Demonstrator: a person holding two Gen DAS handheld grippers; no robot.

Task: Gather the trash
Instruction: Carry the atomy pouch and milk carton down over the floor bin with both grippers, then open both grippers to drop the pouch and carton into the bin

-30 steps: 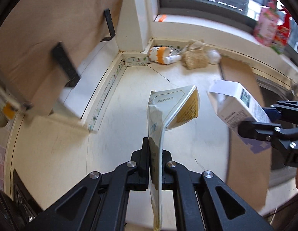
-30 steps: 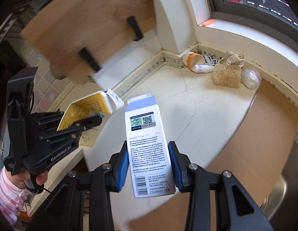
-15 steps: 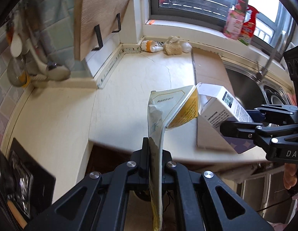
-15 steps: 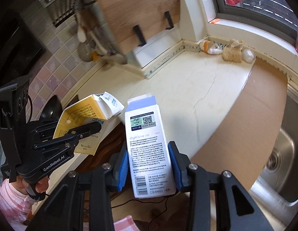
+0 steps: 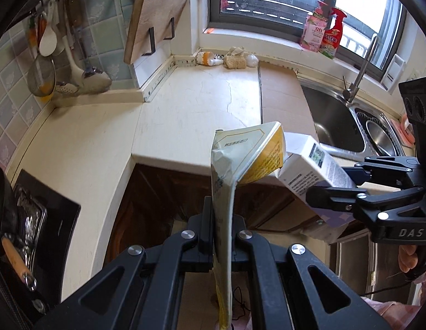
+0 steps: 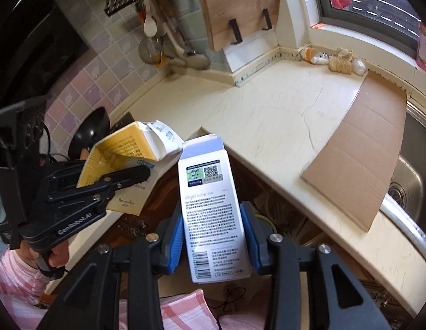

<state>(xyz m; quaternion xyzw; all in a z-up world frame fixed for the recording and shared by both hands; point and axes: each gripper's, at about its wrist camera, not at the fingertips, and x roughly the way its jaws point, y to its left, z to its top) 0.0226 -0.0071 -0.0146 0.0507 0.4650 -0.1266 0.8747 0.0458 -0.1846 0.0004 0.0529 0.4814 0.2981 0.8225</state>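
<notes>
Yellow carton [image 5: 241, 165] base behind left gripper [image 5: 222, 236], seemingly crushed flat.

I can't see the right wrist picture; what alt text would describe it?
The right gripper clamps a white and lilac carton above a cream kitchen counter. Beside it the left gripper grips a flattened yellow carton.

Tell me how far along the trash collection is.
Done: both cartons are off the counter. In hand: the left gripper pinches the flattened yellow carton; the right gripper clamps the white box. Left: no bin is in view, and a bottle lies in the far corner.
</notes>
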